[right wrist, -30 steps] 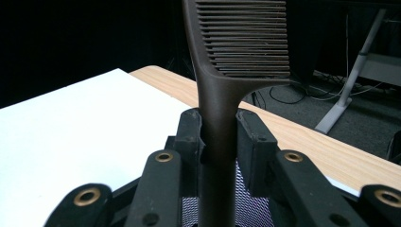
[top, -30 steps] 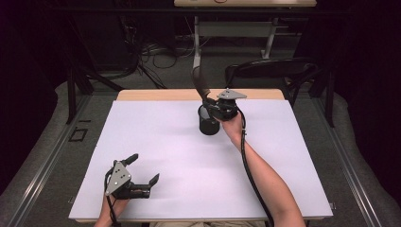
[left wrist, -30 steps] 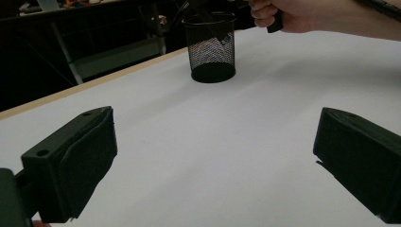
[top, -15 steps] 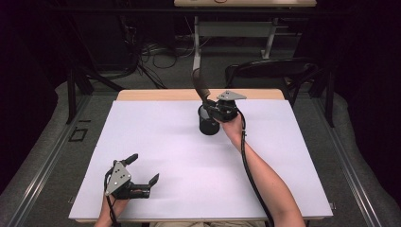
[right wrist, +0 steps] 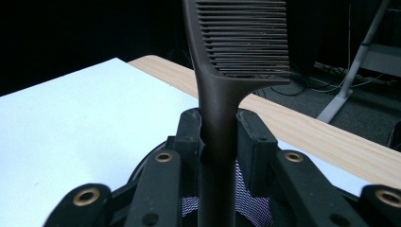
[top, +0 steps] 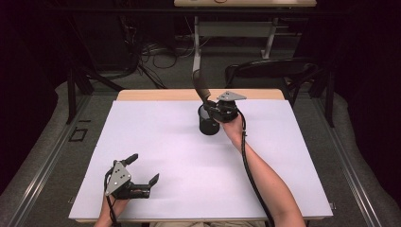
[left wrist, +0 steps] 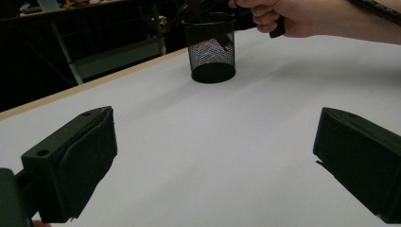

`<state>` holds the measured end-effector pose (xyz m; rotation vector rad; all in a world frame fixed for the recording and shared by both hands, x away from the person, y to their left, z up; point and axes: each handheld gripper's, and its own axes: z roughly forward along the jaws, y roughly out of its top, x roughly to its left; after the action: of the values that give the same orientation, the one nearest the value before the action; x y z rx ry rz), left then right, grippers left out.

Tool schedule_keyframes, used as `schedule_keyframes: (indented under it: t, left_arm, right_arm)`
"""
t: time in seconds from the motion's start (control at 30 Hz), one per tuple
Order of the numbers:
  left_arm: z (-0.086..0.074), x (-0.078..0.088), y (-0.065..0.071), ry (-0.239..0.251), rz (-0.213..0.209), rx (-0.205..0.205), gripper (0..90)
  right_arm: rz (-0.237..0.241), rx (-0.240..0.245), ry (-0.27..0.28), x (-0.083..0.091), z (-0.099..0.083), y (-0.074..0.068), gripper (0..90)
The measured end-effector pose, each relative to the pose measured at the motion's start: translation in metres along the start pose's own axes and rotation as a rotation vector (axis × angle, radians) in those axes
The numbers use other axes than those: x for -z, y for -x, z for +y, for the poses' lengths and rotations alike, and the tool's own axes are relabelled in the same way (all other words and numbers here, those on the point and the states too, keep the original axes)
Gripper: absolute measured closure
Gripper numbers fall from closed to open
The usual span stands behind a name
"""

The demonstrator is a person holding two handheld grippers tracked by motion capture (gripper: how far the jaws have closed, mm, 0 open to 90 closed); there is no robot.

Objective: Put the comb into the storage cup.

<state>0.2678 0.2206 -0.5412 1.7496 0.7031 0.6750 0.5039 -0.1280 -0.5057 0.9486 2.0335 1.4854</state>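
A black mesh cup point(top: 208, 124) point(left wrist: 210, 48) stands upright at the far middle of the white table point(top: 161, 142). A dark brown comb point(top: 200, 87) point(right wrist: 236, 42) rises from it, teeth end up, its handle going down into the cup. My right gripper point(top: 211, 107) point(right wrist: 218, 137) is shut on the comb's handle just over the cup's rim. The mesh of the cup point(right wrist: 255, 208) shows below its jaws. My left gripper point(top: 144, 168) point(left wrist: 213, 156) rests near the front left of the table, open, with nothing between its jaws.
The table's wooden far edge point(top: 156, 94) shows beyond the white sheet. A dark chair point(top: 269, 71) stands behind the table, with cables and desk legs point(top: 198, 33) on the floor farther back. The right forearm point(top: 265, 184) crosses the table's right half.
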Motion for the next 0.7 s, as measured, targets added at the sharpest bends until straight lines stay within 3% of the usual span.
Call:
schedule_keyframes:
  t: [0.7]
  left_arm:
    - [0.0, 0.0002, 0.0001, 0.001, 0.003, 0.002, 0.5]
  right_arm:
    - [-0.004, 0.006, -0.02, -0.0008, -0.0011, -0.0006, 72.3]
